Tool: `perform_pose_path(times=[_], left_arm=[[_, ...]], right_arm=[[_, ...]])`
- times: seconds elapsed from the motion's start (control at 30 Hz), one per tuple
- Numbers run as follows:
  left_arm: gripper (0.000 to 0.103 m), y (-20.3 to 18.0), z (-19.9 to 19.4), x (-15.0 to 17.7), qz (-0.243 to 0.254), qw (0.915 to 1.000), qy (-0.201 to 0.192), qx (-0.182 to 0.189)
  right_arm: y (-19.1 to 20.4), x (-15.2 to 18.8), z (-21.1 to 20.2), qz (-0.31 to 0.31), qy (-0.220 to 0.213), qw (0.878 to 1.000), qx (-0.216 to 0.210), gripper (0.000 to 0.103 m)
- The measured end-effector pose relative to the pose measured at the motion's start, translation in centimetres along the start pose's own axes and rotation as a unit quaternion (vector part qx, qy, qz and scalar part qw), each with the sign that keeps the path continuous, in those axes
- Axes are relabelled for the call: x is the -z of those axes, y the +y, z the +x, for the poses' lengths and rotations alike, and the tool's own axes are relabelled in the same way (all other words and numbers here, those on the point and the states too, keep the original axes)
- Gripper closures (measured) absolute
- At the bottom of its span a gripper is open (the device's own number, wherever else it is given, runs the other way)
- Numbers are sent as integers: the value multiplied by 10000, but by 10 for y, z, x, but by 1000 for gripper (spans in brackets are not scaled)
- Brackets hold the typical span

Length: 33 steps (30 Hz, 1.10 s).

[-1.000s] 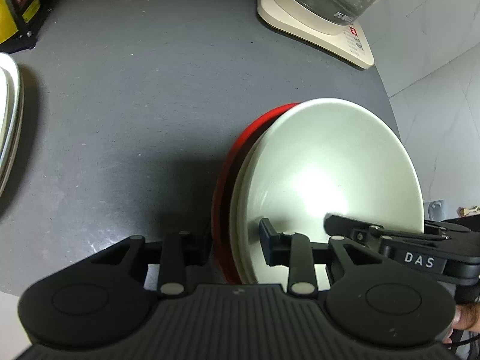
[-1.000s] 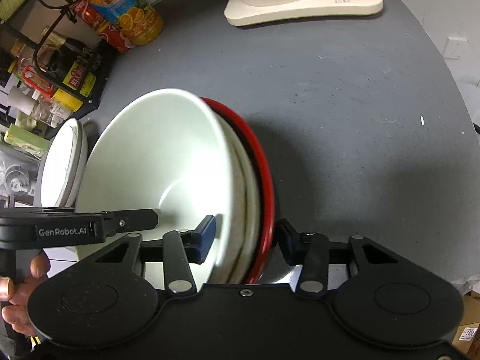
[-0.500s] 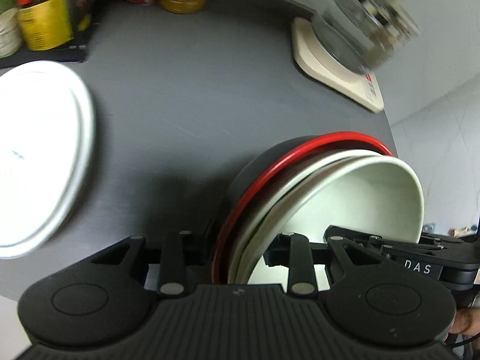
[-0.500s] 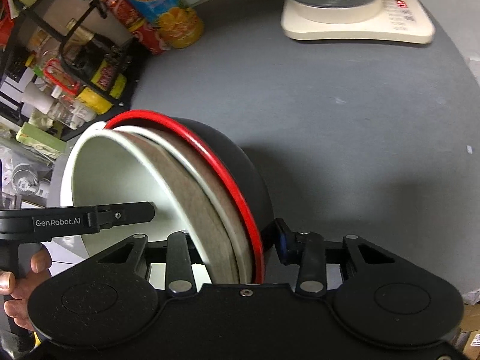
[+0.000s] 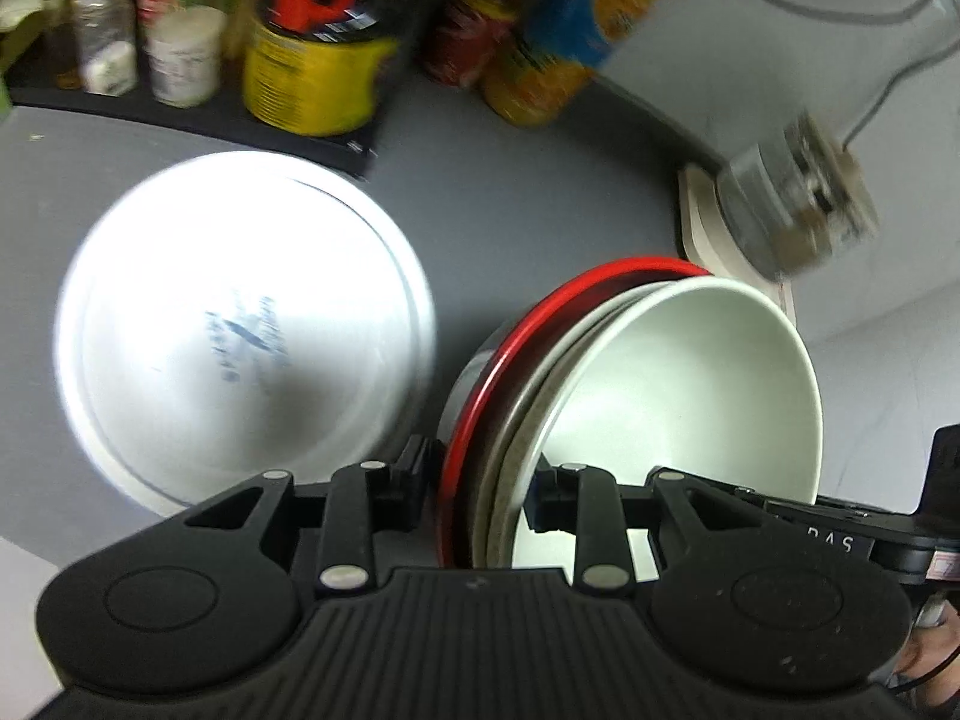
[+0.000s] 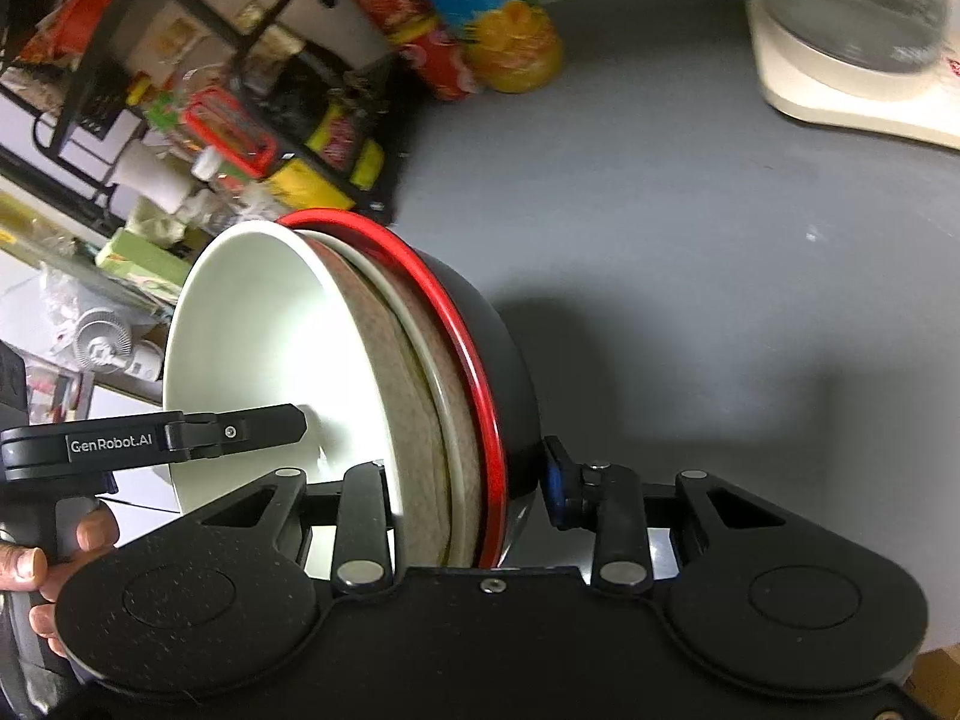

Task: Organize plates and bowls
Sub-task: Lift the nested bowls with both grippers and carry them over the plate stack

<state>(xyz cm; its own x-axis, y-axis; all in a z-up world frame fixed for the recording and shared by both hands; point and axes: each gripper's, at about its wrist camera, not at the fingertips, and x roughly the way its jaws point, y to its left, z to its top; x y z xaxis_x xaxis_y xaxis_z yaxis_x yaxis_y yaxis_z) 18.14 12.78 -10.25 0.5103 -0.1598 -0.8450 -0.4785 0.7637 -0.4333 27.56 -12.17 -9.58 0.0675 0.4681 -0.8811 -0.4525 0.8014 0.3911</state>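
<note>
A nested stack of bowls hangs above the grey counter: a white bowl [image 5: 690, 384] innermost, a speckled beige one, and a black bowl with a red rim [image 5: 516, 354] outermost. My left gripper [image 5: 474, 492] is shut across the stack's rim on one side. On the opposite side my right gripper [image 6: 474, 492] is shut on the same stack, with the white bowl [image 6: 270, 348] to its left and the black bowl [image 6: 504, 360] to its right. The stack is tilted. A pile of white plates [image 5: 240, 330] lies on the counter to the left of the stack.
A black rack with jars and tins [image 5: 312, 72] and an orange drink bottle [image 6: 498, 18] stand along the back. A cream appliance base with a glass jug [image 6: 852, 60] sits at the back right. Grey counter [image 6: 720, 240] shows between them. A hand [image 6: 36, 570] holds the left gripper's handle.
Both grippers have lifted and tilted the bowl stack and carried it toward the back left. The white plates and the rack have come much closer in the left wrist view.
</note>
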Motion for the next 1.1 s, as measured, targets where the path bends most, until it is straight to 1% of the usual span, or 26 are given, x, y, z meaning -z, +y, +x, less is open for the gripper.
perform_pose_path(times=[0.17,0.43,0.7,1.1], left_arm=[[74,30,-27,-6,-306,9992,-226,131],[73,65,-48,-11,-595,9973,-390,195],[73,93,-53,-22,-806,9957,-423,165],[72,140,-43,-38,-1092,9937,-226,134]], right_arm=[[24,-8,7,-55,37,9998,-197,71],[56,-21,23,-112,141,9992,-370,71],[80,-32,42,-146,263,9987,-403,71],[103,-39,80,155,552,9976,-400,71]])
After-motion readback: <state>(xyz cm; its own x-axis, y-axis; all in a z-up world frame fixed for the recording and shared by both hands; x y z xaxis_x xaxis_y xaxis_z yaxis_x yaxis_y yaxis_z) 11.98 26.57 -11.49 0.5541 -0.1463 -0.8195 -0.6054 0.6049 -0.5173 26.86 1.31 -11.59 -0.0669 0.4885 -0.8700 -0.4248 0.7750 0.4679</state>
